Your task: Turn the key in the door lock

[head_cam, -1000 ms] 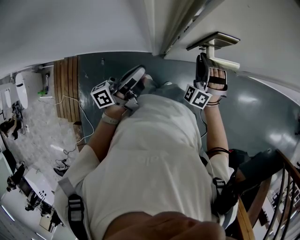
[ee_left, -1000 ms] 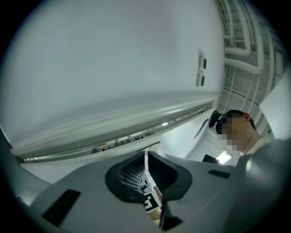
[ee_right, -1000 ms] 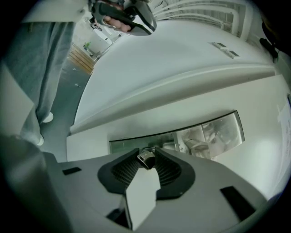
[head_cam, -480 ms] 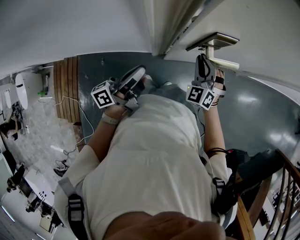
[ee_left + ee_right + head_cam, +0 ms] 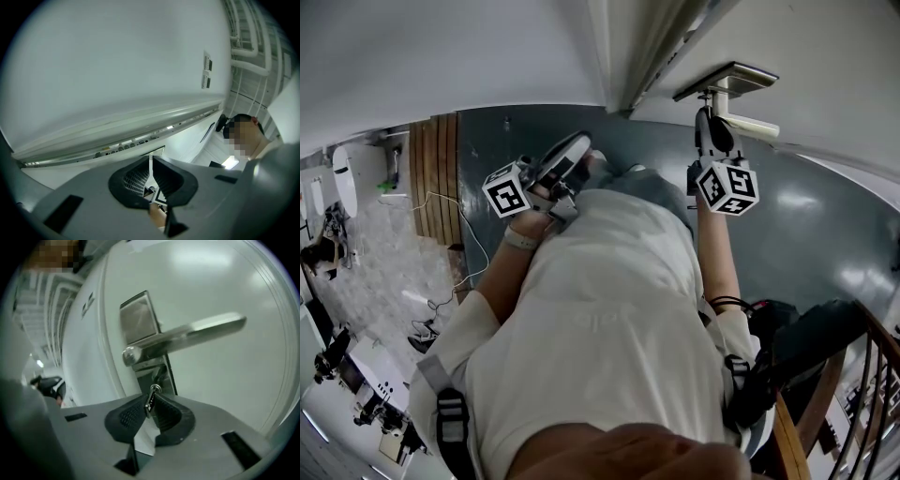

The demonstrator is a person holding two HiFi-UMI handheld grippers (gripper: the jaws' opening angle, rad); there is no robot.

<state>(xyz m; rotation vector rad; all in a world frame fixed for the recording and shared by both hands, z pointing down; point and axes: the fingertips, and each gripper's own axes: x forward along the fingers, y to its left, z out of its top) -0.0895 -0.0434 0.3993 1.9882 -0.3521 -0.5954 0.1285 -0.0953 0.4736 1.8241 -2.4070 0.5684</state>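
A white door (image 5: 220, 282) carries a silver lever handle (image 5: 197, 331) on a metal plate (image 5: 138, 317), with the lock (image 5: 158, 373) just below it. A small key (image 5: 151, 398) sticks out of the lock. My right gripper (image 5: 150, 405) has just been closing and its pads now press on the key's head. In the head view that gripper (image 5: 710, 131) sits under the handle (image 5: 750, 127). My left gripper (image 5: 567, 159) hovers left of the door, shut on nothing, facing a bare wall (image 5: 117, 70).
The door's frame edge (image 5: 628, 56) runs between the two grippers. A wooden stair railing (image 5: 862, 375) stands at the lower right. A strip of wood flooring (image 5: 431, 169) and a loose cable (image 5: 441, 225) lie at the left.
My right gripper has rolled about a quarter turn at the lock, so its marker cube now faces the camera. Its jaws have come together. The left gripper has not moved.
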